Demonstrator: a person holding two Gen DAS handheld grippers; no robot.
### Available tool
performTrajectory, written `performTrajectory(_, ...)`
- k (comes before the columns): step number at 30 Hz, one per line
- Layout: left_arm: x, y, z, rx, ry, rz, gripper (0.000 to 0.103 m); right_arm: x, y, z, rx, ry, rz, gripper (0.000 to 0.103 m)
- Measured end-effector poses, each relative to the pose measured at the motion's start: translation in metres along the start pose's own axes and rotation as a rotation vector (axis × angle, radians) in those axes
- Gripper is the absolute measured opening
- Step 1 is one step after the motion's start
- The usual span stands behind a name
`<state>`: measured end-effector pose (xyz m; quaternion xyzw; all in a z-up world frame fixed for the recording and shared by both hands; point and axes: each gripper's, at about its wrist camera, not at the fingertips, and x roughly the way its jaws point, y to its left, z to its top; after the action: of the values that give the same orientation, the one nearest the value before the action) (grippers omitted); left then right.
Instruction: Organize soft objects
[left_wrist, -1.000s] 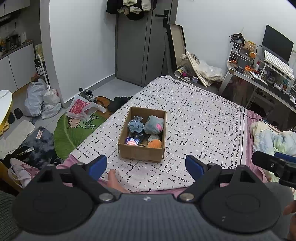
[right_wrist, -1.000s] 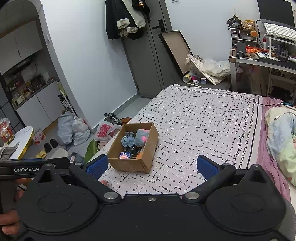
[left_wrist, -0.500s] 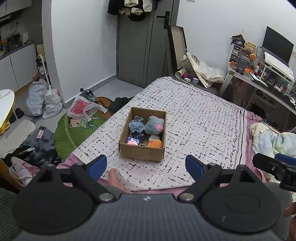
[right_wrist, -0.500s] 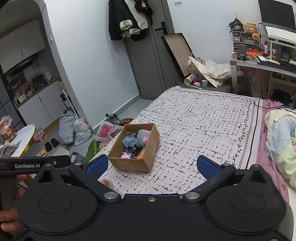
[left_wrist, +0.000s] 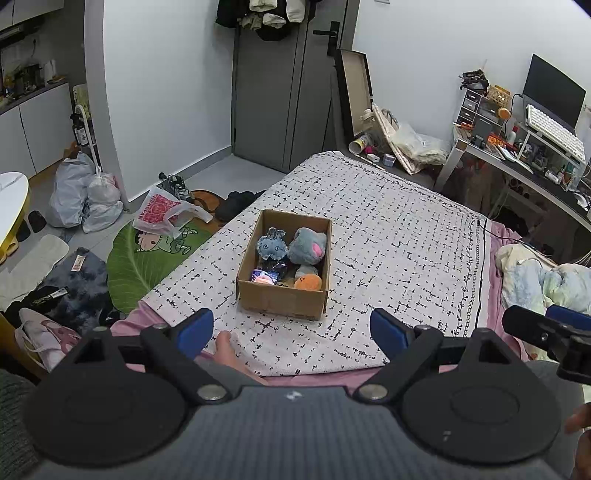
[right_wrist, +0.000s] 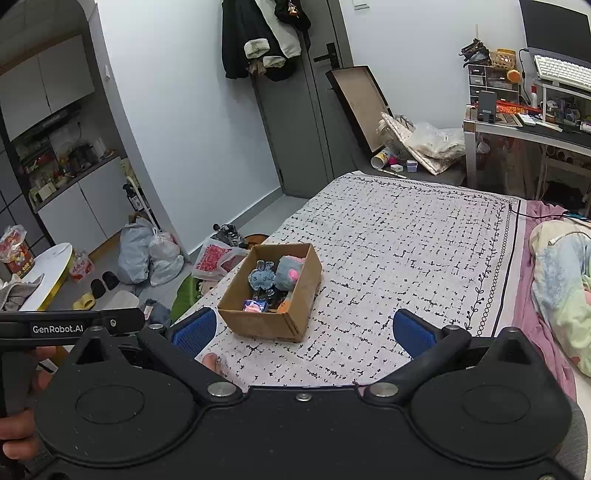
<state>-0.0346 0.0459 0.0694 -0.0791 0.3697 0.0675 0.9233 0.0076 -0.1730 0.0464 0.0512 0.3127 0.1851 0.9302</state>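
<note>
A cardboard box (left_wrist: 280, 295) (right_wrist: 266, 325) sits on the patterned bed near its front-left edge. Inside lie several plush toys: a blue bunny (left_wrist: 272, 246) (right_wrist: 262, 277), a grey one with a pink ear (left_wrist: 308, 246) (right_wrist: 287, 274), an orange one (left_wrist: 308, 282) and a small shiny purple packet (left_wrist: 263, 277) (right_wrist: 255, 305). My left gripper (left_wrist: 291, 328) is open and empty, held back from the box. My right gripper (right_wrist: 303, 330) is open and empty, also short of the box and to its right.
The white patterned bedspread (left_wrist: 388, 236) stretches beyond the box. Crumpled bedding (left_wrist: 543, 277) lies at the right. A cluttered desk (left_wrist: 517, 147) stands at the back right. Bags, shoes and a green mat (left_wrist: 147, 254) cover the floor at the left. A bare foot (left_wrist: 227, 349) rests at the bed's edge.
Both views have shifted slightly, tilting a little upward; the box and toys have not moved. Both grippers stay open.
</note>
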Motion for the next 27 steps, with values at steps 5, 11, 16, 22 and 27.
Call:
performTrajectory(5, 0.0004, 0.0004, -0.0006, -0.001, -0.001, 0.0, 0.091, 0.0, 0.0002, -0.0003, 0.001, -0.001, 0.002, 0.103)
performTrajectory(11, 0.0005, -0.0006, -0.0011, -0.008, 0.001, -0.001, 0.091, 0.0002, 0.0014, -0.0002, -0.003, 0.0, 0.001, 0.103)
performTrajectory(16, 0.0005, -0.0003, -0.0013, -0.007, 0.003, -0.001, 0.091, 0.0008, 0.0014, -0.0006, -0.001, 0.003, 0.0, 0.103)
performTrajectory(22, -0.0001, 0.0023, -0.0017, -0.006, 0.006, -0.001, 0.091, 0.0004, 0.0013, -0.0006, -0.002, 0.004, -0.002, 0.103)
performTrajectory(27, 0.0, 0.0021, -0.0022, -0.006, 0.004, -0.001, 0.091, 0.001, 0.0022, -0.0009, -0.003, 0.005, -0.004, 0.103)
